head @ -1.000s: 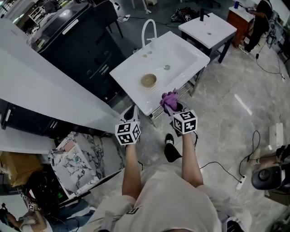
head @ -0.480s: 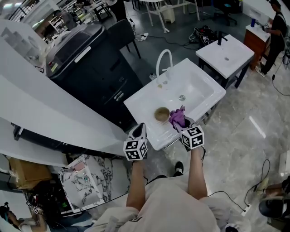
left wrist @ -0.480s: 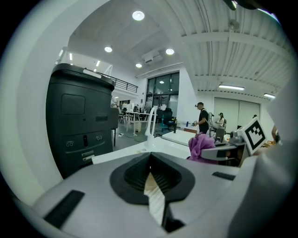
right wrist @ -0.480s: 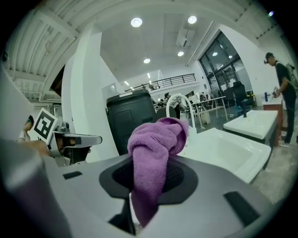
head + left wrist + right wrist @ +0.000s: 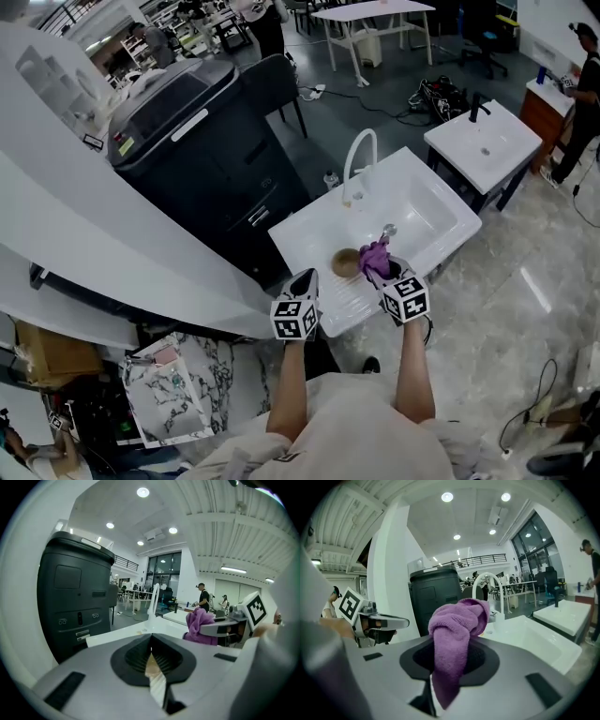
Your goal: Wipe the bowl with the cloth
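Cloth [image 5: 457, 630] in right gripper [image 5: 384, 273], bowl [image 5: 345, 263] beside

The cloth [image 5: 375, 259] partly hides the bowl [image 5: 342, 263], its inside seemingly too small to judge.

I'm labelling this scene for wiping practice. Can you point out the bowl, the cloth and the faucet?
bowl [image 5: 341, 263]: head view, its brown inside.
cloth [image 5: 454, 630]: right gripper view, the bunched purple fold.
faucet [image 5: 360, 133]: head view, top of its white arch.

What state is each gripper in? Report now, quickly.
Left gripper: jaws closed, nothing between them.
Right gripper: jaws closed on the purple cloth.
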Demonstrator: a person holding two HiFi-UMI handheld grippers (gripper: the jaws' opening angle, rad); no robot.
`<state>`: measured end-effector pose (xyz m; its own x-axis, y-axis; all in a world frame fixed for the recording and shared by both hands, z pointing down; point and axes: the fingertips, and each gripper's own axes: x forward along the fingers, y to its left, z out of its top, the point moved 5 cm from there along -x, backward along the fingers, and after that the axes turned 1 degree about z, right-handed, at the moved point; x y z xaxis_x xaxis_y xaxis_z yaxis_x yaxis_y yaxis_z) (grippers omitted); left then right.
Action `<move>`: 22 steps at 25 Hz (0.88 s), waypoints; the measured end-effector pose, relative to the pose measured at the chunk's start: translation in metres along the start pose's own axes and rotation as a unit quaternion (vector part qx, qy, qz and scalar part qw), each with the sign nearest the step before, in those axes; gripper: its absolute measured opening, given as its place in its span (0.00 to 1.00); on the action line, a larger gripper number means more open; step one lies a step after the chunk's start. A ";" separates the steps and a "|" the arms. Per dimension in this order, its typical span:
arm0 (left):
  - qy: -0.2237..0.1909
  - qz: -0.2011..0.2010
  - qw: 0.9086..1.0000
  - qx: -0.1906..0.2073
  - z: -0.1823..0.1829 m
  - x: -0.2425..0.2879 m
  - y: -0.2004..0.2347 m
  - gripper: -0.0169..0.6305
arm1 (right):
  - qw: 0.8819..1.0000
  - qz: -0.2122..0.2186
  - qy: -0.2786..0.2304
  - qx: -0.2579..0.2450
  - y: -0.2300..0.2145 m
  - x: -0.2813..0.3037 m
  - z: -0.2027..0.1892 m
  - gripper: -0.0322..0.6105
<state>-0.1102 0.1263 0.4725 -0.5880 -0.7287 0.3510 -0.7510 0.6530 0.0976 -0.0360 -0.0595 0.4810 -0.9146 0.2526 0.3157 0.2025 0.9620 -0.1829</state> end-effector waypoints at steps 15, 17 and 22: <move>0.126 -0.149 0.980 0.028 0.000 0.137 0.038 0.04 | 0.993 -0.098 0.017 0.060 -0.052 0.036 0.001 0.21; 0.163 -0.183 0.969 0.034 -0.013 0.150 0.035 0.04 | 0.990 -0.116 0.031 0.080 -0.054 0.038 -0.014 0.21; 0.260 -0.240 0.935 -0.019 -0.050 0.185 0.052 0.04 | 0.982 -0.150 0.066 0.092 -0.055 0.053 -0.028 0.21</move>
<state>-0.2431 0.0356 0.5888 0.0468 -0.7467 0.6635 -0.8739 0.2911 0.3892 -0.0861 -0.0959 0.5340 -0.8677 -0.0172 0.4967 -0.1473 0.9634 -0.2239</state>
